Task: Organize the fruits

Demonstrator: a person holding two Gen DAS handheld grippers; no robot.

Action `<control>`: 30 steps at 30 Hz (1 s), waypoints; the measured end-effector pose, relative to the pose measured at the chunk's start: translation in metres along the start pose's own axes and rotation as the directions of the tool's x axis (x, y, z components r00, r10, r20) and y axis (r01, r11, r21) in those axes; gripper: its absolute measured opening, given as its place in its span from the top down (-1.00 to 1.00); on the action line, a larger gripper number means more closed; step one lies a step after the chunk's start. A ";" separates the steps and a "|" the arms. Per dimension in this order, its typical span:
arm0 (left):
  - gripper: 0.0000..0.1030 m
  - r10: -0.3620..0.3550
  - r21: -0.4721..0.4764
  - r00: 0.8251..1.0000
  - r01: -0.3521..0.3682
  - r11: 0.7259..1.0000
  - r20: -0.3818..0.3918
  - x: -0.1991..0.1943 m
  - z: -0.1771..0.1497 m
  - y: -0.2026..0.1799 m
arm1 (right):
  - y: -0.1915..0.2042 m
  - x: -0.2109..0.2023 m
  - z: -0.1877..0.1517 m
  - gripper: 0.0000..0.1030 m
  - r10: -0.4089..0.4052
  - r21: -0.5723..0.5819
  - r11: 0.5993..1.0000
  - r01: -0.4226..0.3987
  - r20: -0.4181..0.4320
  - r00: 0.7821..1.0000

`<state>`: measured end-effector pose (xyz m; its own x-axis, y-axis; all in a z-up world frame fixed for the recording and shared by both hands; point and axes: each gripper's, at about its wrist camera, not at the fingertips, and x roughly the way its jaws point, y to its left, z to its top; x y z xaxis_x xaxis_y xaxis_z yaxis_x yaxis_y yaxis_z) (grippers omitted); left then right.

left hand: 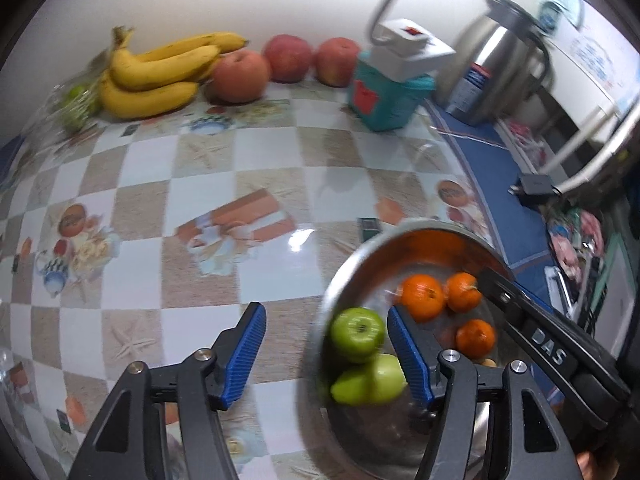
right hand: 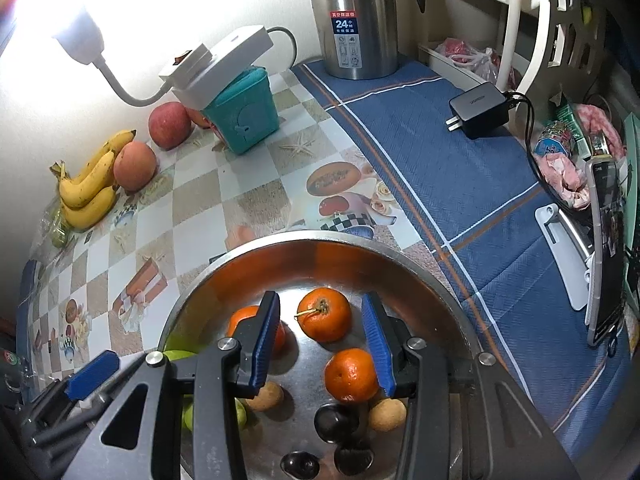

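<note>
A steel bowl (left hand: 352, 256) (right hand: 312, 236) holds three oranges (right hand: 324, 314), two green apples (left hand: 357, 332) and some small brown and dark fruits (right hand: 268, 396). My left gripper (left hand: 326, 316) stands open over the bowl's left rim. One green apple lies below, near its right pad, untouched. My right gripper (right hand: 320, 296) hovers open above the oranges, gripping nothing. Bananas (left hand: 160, 72) (right hand: 88, 188) and three red apples (left hand: 240, 76) (right hand: 134, 166) lie along the far wall on the checkered tablecloth.
A teal box (left hand: 384, 100) carries a white power strip with a lamp (right hand: 80, 40). A steel thermos (right hand: 354, 20) and a black charger (right hand: 478, 110) stand on the blue cloth (right hand: 440, 184). A clear bag of green fruit (left hand: 76, 108) lies left of the bananas.
</note>
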<state>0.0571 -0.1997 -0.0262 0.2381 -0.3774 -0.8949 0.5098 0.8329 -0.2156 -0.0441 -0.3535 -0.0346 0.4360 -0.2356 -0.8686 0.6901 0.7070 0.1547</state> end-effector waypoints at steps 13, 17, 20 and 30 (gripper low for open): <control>-0.30 0.238 -0.115 0.970 -0.242 0.963 -0.048 0.005 -0.002 0.048 | 0.019 0.003 -0.010 -0.19 -0.001 -0.077 0.997 -0.003 -0.043 0.999; -0.59 0.249 -0.118 0.967 -0.254 0.960 -0.056 0.008 -0.003 0.050 | 0.025 0.005 -0.012 -0.40 0.011 -0.089 0.996 -0.015 -0.050 0.999; -0.77 0.280 -0.120 0.958 -0.286 0.951 -0.069 0.012 -0.004 0.053 | 0.027 0.008 -0.013 -0.51 -0.003 -0.100 0.995 -0.003 -0.057 0.998; -1.00 0.317 -0.129 0.947 -0.321 0.938 -0.055 0.013 -0.005 0.058 | 0.026 0.010 -0.015 -0.65 -0.005 -0.108 0.994 -0.002 -0.066 0.998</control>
<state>0.0852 -0.1542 -0.0526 0.3413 -0.0711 -0.9373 0.2952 0.9548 0.0351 -0.0300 -0.3274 -0.0466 0.3938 -0.1945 -0.8984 0.6229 0.7752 0.1051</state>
